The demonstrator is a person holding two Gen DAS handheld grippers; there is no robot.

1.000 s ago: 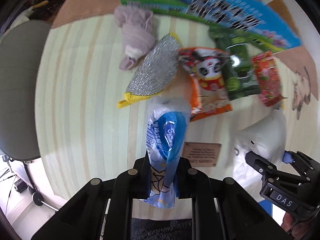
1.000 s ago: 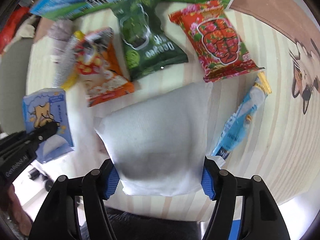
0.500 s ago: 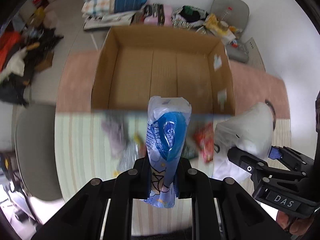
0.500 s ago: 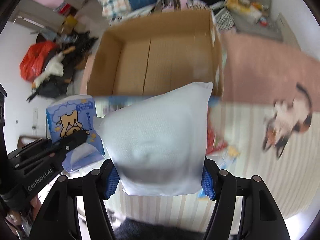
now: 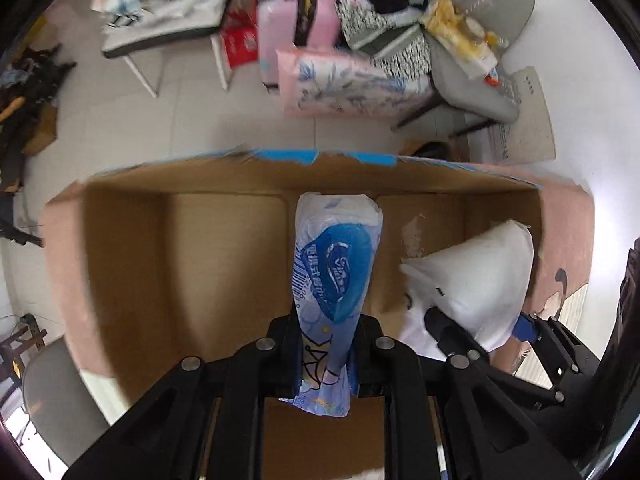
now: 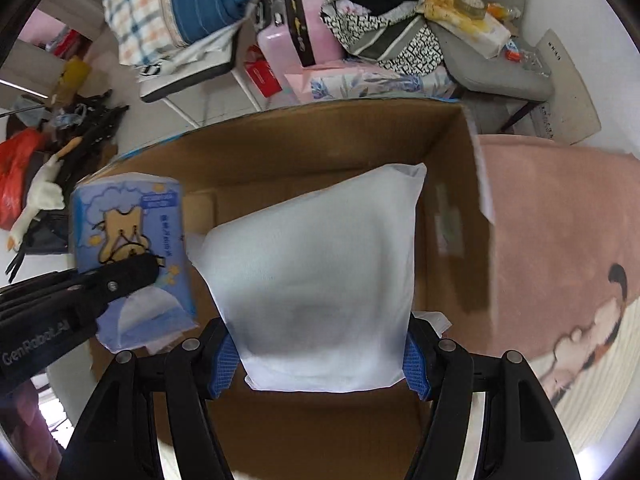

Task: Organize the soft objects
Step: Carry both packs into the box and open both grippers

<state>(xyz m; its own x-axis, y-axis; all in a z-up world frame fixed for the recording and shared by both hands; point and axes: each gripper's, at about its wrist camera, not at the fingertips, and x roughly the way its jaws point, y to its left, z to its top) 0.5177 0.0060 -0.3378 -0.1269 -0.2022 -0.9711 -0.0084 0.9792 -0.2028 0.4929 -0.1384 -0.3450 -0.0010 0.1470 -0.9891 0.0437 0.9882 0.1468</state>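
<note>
My left gripper (image 5: 326, 354) is shut on a blue tissue pack (image 5: 336, 268) and holds it over the open cardboard box (image 5: 224, 248). The pack also shows in the right wrist view (image 6: 128, 240), with the left gripper (image 6: 120, 280) clamped on it. My right gripper (image 6: 320, 356) is shut on a white soft pillow pack (image 6: 320, 276), held above the box (image 6: 320, 144) interior. That white pack shows in the left wrist view (image 5: 476, 288) at the box's right side, with the right gripper (image 5: 492, 332) below it.
The box stands on a pink rug (image 6: 560, 220) with a cat print. Behind it are a pink suitcase (image 6: 296, 28), folded bedding (image 6: 176, 4), a grey chair (image 5: 480, 40) with clutter, and bags on the floor at left (image 6: 24, 168).
Both grippers have moved forward from the striped table with snack packs to above the open box. Each keeps its hold on its pack.
</note>
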